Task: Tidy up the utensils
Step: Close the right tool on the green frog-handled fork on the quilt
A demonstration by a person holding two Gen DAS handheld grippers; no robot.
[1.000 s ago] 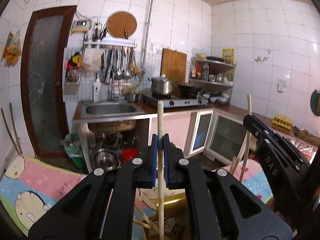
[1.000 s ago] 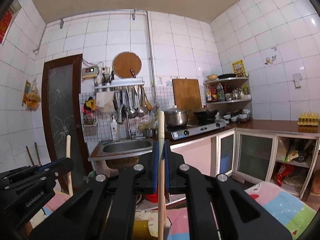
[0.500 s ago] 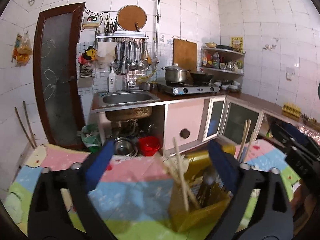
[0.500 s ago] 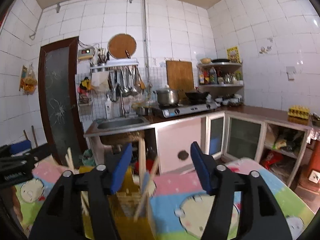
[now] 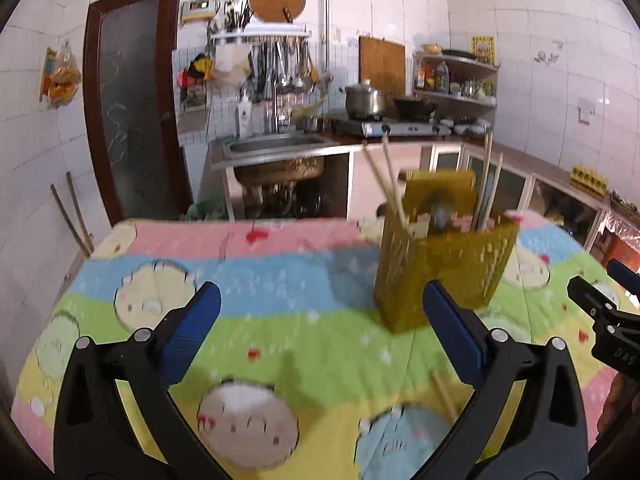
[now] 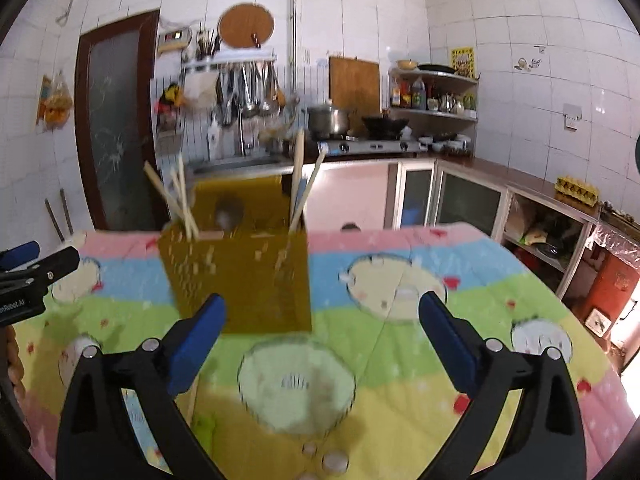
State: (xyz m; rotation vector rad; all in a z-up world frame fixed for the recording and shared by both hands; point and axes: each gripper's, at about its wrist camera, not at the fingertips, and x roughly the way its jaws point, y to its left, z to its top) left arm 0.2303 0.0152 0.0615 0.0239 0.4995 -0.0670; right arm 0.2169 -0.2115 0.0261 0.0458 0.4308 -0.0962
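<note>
A yellow utensil holder (image 5: pixel 440 268) (image 6: pixel 240 276) stands on the cartoon-print tablecloth (image 5: pixel 280 272). Wooden chopsticks lean out of its left side (image 5: pixel 390 184) (image 6: pixel 180 196) and its right side (image 5: pixel 486 184) (image 6: pixel 298 172). A spoon (image 5: pixel 438 212) (image 6: pixel 228 210) sits between them. One loose chopstick (image 5: pixel 444 396) (image 6: pixel 191 400) lies on the cloth in front of the holder. My left gripper (image 5: pixel 320 304) is wide open and empty, to the holder's near left. My right gripper (image 6: pixel 323 308) hovers just before the holder, jaws still opening, nothing pressed between the pads.
Beyond the table's far edge are a steel sink (image 5: pixel 276 146), a gas stove with a pot (image 5: pixel 366 98), and glass-door cabinets (image 6: pixel 468 200). A dark door (image 5: pixel 132 104) is at the left. An orange box (image 6: pixel 612 284) stands on the floor at the right.
Each gripper was shut on an upright chopstick; both have let go and opened wide. Both hands have sunk and drawn back, and the holder with the chopsticks now stands ahead of them.
</note>
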